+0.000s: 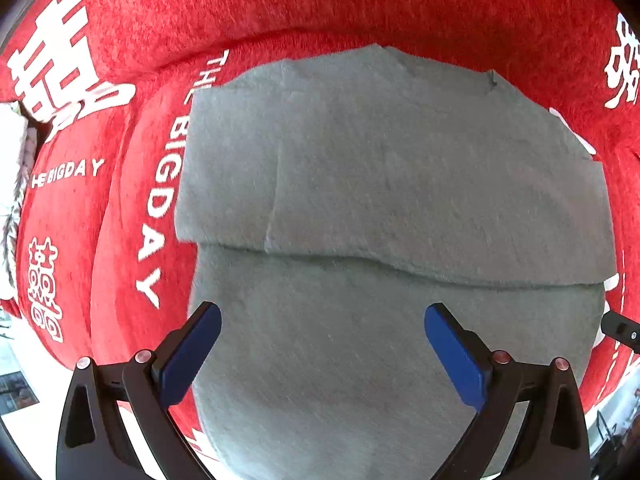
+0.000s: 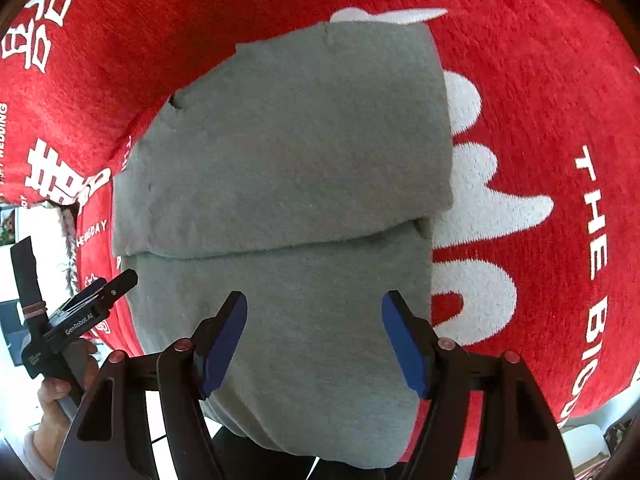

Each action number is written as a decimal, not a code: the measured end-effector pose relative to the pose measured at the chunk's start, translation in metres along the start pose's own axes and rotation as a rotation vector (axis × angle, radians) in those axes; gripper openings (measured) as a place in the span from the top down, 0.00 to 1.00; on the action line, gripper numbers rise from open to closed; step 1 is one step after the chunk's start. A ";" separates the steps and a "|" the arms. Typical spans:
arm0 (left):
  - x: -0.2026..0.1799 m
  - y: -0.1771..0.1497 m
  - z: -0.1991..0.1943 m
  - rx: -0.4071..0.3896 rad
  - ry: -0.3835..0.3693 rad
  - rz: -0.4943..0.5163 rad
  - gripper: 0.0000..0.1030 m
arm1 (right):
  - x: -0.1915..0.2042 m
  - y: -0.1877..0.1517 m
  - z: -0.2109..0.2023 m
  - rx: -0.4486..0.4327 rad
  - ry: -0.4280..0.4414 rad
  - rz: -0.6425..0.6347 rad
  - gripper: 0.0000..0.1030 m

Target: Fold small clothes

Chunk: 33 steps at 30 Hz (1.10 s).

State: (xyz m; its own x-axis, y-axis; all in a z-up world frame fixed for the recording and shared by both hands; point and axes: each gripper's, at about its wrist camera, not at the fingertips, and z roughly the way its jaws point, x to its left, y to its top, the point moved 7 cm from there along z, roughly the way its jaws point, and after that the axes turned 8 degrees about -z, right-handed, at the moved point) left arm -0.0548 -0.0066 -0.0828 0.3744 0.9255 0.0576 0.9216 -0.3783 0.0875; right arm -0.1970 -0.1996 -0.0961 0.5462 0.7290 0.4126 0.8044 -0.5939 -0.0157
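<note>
Left wrist view. At the far left edge, a strip of pale, patterned fabric [image 1: 12, 184], too blurred to identify. Next, the red plush blanket [image 1: 360, 4] with white printed characters and the words "THE BIGDAY", covering the whole work surface. A raised fold of the blanket runs down the left side, just beside the garment.

The grey fleece garment [image 1: 380, 184] lies flat on the blanket, centre of view. Its far portion is doubled over the near portion; the fold edge runs left to right across the middle. A vertical seam or layer edge shows left of centre on the upper layer. Small notch at the far right corner.

Left gripper [image 1: 323, 354]: black arms, blue pads [image 1: 188, 356], jaws wide apart, nothing between them. It hangs over the near part of the garment; whether the pads touch the cloth cannot be told. At the right edge, a black tip of the other tool [image 1: 620, 330].

Right wrist view. At the left, a hand [image 2: 56, 396] grips the left gripper's handle, which sits at the garment's left edge. Centre: same garment [image 2: 288, 152], near end hanging off the blanket's near edge. Right gripper [image 2: 314, 344]: blue pads [image 2: 404, 344] spread wide, empty, above the near portion. Right of it, blanket [image 2: 540, 80] with large white characters.
</note>
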 end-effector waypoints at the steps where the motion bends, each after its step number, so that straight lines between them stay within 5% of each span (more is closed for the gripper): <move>1: -0.001 -0.004 0.001 0.005 0.000 -0.006 0.01 | -0.002 -0.002 0.001 0.008 0.004 0.001 0.28; 15: 0.001 -0.055 0.005 0.044 -0.006 0.063 0.01 | 0.006 -0.038 0.015 0.019 0.041 0.029 0.28; 33: 0.060 -0.144 0.016 0.091 -0.058 0.057 0.01 | 0.018 -0.131 0.035 0.049 0.063 0.082 0.28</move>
State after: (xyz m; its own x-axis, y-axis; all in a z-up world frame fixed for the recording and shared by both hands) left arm -0.1634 0.1035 -0.1081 0.4297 0.9030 0.0025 0.9030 -0.4297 -0.0056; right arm -0.2840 -0.0967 -0.1179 0.5961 0.6546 0.4649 0.7689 -0.6322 -0.0956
